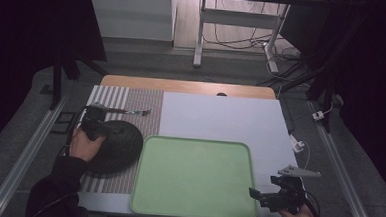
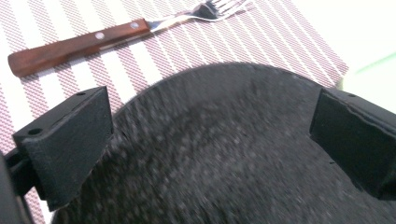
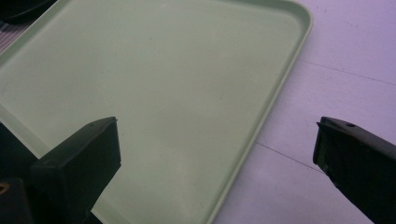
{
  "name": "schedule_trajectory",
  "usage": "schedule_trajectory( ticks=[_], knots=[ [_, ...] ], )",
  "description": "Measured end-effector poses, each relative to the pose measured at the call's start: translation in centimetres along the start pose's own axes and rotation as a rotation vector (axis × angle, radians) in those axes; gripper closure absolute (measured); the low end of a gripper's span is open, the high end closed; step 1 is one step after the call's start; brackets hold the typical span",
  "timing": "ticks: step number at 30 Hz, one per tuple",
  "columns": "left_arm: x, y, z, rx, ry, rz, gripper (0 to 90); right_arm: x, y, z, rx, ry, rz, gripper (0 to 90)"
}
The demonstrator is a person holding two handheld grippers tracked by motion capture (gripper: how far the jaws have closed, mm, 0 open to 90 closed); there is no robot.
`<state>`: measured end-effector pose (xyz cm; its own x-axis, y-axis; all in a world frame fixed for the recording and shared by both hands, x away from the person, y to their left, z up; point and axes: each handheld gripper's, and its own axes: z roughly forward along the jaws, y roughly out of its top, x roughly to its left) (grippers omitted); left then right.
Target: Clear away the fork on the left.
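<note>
Black plate (image 1: 121,147), round and speckled, lies on the striped placemat (image 1: 109,96) at the left of the table, and the left gripper (image 1: 94,126) stands at its far left rim. In the left gripper view its jaws are spread wide to either side of the plate (image 2: 224,149), whose dark surface fills the gap between them; whether the pads touch the rim cannot be told. Just beyond the plate a fork (image 2: 116,35) with a brown wooden handle lies on the placemat (image 2: 280,42), apart from the plate. The plate's right edge sits just beside the green tray (image 1: 195,178), which rests on the white table top (image 1: 220,117). The right gripper (image 1: 271,196) hovers at the tray's near right corner, jaws wide apart and holding nothing, one jaw over the tray (image 3: 154,93), the other over the white surface (image 3: 336,60).
</note>
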<state>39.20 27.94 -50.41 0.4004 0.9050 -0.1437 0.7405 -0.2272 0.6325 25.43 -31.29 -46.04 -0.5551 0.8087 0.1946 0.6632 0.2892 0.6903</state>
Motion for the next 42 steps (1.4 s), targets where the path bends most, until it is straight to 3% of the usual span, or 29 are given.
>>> schedule_trajectory(
  ticks=[7,20,29,32,35,39,42],
  knots=[
    [1.1,1.3,1.1,0.017,0.021,0.005,0.1,0.0,0.0,0.0,-0.002,-0.001,0.002,0.8],
    [3.7,3.1,2.8,0.02,0.049,-0.046,0.2,-0.1,0.0,0.0,-0.003,0.002,0.005,0.8],
    [5.0,4.3,4.8,0.079,0.096,-0.057,1.8,-0.1,0.0,-0.1,-0.005,0.007,0.011,0.8],
    [5.0,4.6,5.0,0.081,0.127,-0.044,13.0,-0.1,0.0,-0.1,-0.006,0.007,0.012,0.8],
    [5.4,4.9,4.8,0.072,0.118,-0.045,30.8,-0.2,0.0,-0.1,-0.007,0.006,0.009,0.8],
    [6.0,5.2,4.8,0.075,0.111,-0.064,65.9,-0.2,0.0,-0.1,-0.008,0.006,0.008,0.8],
    [6.2,5.3,4.8,0.077,0.118,-0.073,84.2,-0.2,-0.1,-0.1,-0.009,0.007,0.007,0.8]
  ],
)
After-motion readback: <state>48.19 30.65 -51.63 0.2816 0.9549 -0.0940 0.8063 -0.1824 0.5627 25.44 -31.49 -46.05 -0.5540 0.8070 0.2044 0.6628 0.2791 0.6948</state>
